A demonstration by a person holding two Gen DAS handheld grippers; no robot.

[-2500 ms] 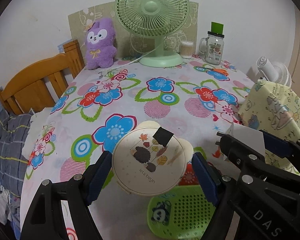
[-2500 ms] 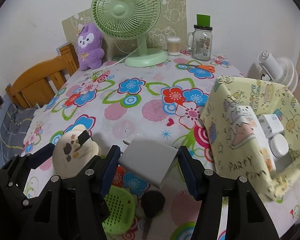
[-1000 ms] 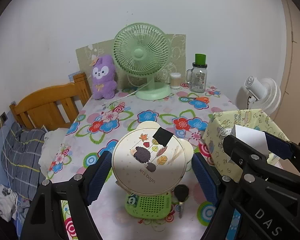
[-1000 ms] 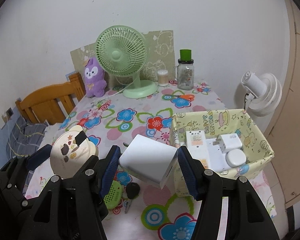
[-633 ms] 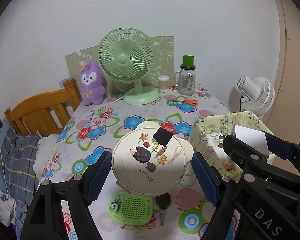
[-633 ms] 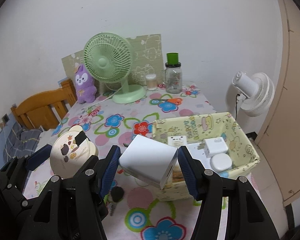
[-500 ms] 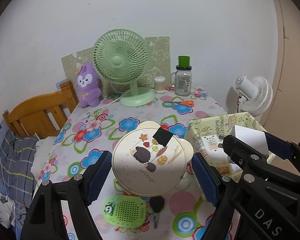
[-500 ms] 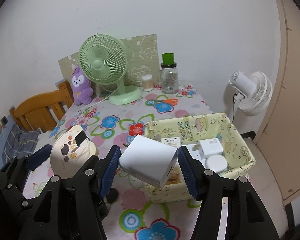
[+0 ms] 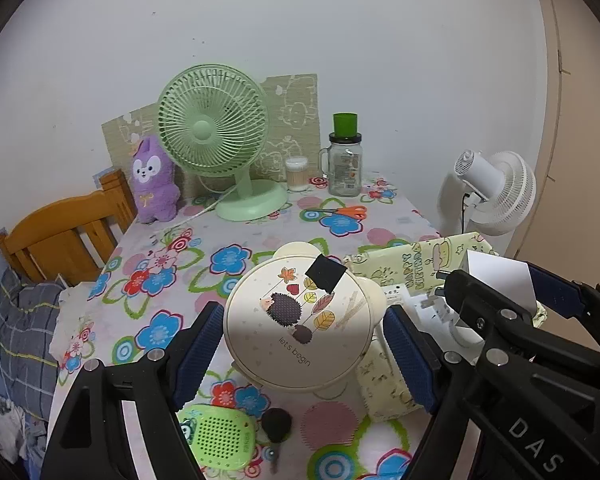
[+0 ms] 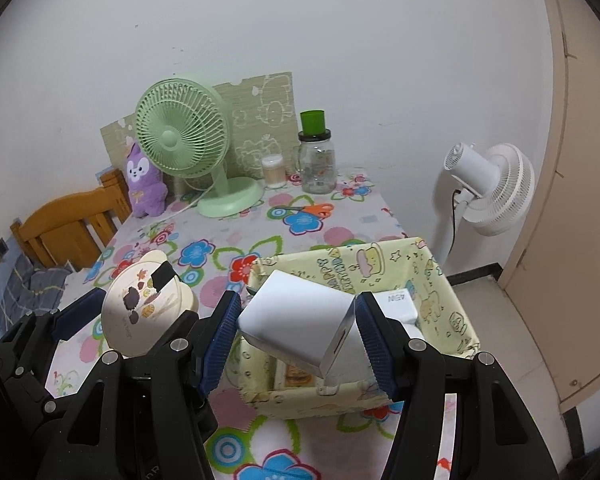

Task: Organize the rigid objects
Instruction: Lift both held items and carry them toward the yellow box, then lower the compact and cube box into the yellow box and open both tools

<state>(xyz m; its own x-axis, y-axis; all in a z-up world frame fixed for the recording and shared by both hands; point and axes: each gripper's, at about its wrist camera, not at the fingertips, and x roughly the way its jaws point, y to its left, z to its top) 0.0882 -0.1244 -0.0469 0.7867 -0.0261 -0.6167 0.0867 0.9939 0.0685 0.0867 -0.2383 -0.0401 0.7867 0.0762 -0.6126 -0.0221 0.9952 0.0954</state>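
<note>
Right gripper [image 10: 298, 334]: we read it as clamped on a white box [image 10: 300, 322], both blue pads against its sides, the box tilted and carried in the air over the near part of the yellow bin [image 10: 440, 276]. It is not yet inside.

Left gripper [image 9: 300, 340]: it grips a round cream case [image 9: 298, 318] with a hedgehog print, face toward the camera, a black tab at its upper edge. The case hangs above the desk [image 9: 236, 232], just left of the bin's near corner.

Done so far, judged from the bin's contents: several white items already lie in it, among them a white block [image 10: 398, 304] with printed text and, below the box, something with an orange label. We cannot count them; the box hides most of the floor of the bin.

In hand: 2 items, 1 per gripper, both close to the bin. We judge this the carry-to-drop step for both.

Left on the desk near us: a green perforated device [image 9: 220, 438] and a dark key [image 9: 276, 426] just beside it. Farther back lie orange scissors [image 9: 342, 211], which may or may not count as items to sort.

Back row, probably not part of the job: green fan [image 9: 214, 136], purple plush [image 9: 152, 180], jar [image 9: 344, 166].

Estimate: past the middle, with 2 drops pending and at least 2 pickups after that.
</note>
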